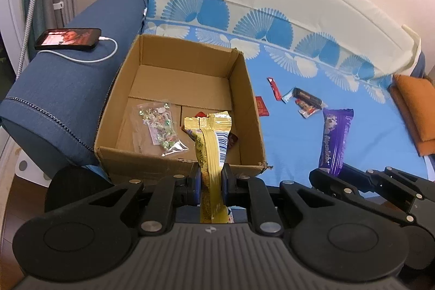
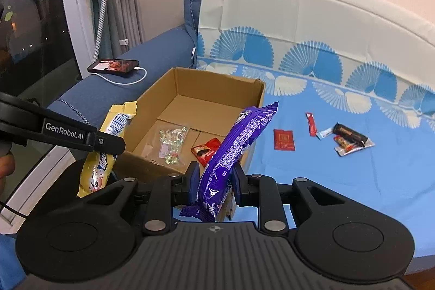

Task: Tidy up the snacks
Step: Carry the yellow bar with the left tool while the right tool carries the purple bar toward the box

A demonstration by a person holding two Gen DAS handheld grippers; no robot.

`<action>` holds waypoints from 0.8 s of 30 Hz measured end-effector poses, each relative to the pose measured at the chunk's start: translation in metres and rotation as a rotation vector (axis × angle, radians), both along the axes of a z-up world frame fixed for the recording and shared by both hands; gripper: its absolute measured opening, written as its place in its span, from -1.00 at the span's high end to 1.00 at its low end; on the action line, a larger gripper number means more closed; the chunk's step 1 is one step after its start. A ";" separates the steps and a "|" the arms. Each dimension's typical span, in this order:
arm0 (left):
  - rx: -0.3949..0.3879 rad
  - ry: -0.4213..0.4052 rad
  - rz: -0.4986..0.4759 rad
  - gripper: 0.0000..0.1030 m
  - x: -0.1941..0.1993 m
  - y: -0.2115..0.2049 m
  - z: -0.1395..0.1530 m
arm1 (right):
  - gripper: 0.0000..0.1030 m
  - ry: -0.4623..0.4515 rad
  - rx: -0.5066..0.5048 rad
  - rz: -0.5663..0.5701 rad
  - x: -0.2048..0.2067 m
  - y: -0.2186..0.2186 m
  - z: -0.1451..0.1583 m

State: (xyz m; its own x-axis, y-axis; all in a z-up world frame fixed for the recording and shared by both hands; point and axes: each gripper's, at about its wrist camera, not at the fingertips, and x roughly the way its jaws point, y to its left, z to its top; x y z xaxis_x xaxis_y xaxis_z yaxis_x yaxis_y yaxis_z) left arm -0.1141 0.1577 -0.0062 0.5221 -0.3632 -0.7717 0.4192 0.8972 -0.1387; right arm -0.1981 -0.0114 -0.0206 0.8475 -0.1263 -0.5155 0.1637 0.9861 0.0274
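Note:
My left gripper [image 1: 211,182] is shut on a yellow snack bar [image 1: 210,148] and holds it over the near wall of an open cardboard box [image 1: 247,89]. My right gripper [image 2: 214,181] is shut on a purple snack bar [image 2: 236,148], held at the box's [image 2: 255,91] near right corner. The purple bar [image 1: 335,137] and right gripper also show in the left wrist view. The yellow bar [image 2: 106,154] and left gripper show at the left of the right wrist view. In the box lie a clear bag of candies [image 1: 160,127] [image 2: 172,143] and a red packet [image 2: 206,150].
On the blue sofa cover [image 2: 353,181] right of the box lie a flat red packet [image 2: 284,140], a red stick [image 2: 311,124] and several small wrapped bars [image 2: 349,139]. A phone [image 1: 68,38] with a white cable rests on the armrest. An orange cushion [image 1: 416,110] sits far right.

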 end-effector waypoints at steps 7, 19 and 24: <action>-0.015 -0.008 0.013 0.70 -0.003 0.008 0.003 | 0.47 0.005 -0.021 0.013 0.000 0.008 0.001; -0.020 0.004 0.012 0.70 0.000 0.012 0.001 | 0.47 0.027 -0.033 0.018 0.005 0.010 0.000; -0.018 0.011 0.010 0.70 0.002 0.011 -0.001 | 0.47 0.038 -0.031 0.022 0.007 0.010 0.000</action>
